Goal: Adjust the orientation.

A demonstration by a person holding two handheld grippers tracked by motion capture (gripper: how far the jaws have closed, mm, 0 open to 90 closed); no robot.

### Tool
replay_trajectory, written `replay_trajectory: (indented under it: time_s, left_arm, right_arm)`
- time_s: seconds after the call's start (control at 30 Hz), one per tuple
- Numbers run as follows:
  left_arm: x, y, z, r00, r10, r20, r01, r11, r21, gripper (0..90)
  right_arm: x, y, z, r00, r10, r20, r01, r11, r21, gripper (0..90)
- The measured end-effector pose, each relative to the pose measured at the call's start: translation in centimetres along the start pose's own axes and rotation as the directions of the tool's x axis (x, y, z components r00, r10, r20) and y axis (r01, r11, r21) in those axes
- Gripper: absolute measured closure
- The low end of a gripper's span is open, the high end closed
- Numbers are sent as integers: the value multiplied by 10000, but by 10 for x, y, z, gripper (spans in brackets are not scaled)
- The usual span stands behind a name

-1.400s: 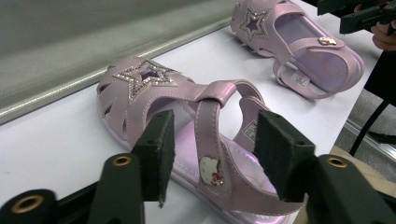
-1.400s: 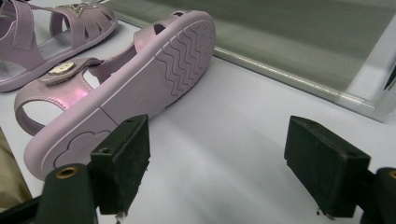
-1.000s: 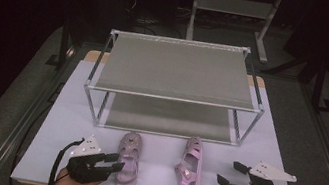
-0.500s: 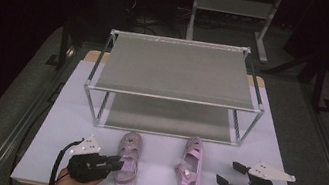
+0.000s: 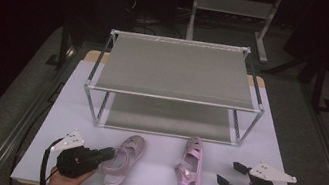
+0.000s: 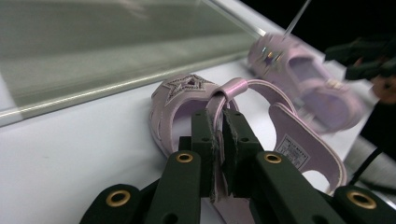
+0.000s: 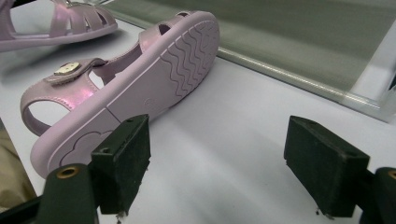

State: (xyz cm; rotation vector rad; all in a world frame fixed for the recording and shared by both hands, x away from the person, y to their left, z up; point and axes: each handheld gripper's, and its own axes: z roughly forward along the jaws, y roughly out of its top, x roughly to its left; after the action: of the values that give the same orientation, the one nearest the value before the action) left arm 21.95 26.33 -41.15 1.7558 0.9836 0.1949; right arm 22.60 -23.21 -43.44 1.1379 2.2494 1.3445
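On the white table (image 5: pixel 73 108), left sandal's strap (image 6: pixel 219 100) sits pinched in left claw (image 6: pixel 218 140).

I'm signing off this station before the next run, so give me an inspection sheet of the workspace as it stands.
Surface: white table top, bare apart from the items below.
Job's things: left sandal lies upright; right sandal lies tipped on its side, sole toward the right gripper.
Rack: two-shelf metal rack behind the sandals, both shelves bare.
Clutter: nothing seen.
Grippers: left gripper has just been closing and is shut on the left sandal's strap; right gripper open, nothing between its pads, beside the right sandal.
Cables: black cable trails from the left gripper.
Surroundings: dark floor; another metal stand behind.
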Motion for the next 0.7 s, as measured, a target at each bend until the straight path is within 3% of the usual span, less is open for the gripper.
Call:
replay_trajectory:
  time_s: [0.17,0.33,0.43,0.7]
  left_arm:
    - [-7,4,-6,9995,-251,200,269,9952,-943,841]
    - [-12,9,-3,9995,-322,-18,315,9849,-1701,841]
    - [-12,10,8,9984,-379,-414,276,9736,-2266,841]
    - [-8,10,45,9935,-943,-635,762,9668,-2441,841]
  right_arm:
    - [-1,0,1,10000,35,-6,-35,10000,-4,224]
    - [-2,0,2,10000,24,-12,-24,10000,8,224]
    - [-2,0,2,10000,52,-36,-52,10000,-20,228]
    - [-2,0,1,10000,52,-32,-52,10000,-53,229]
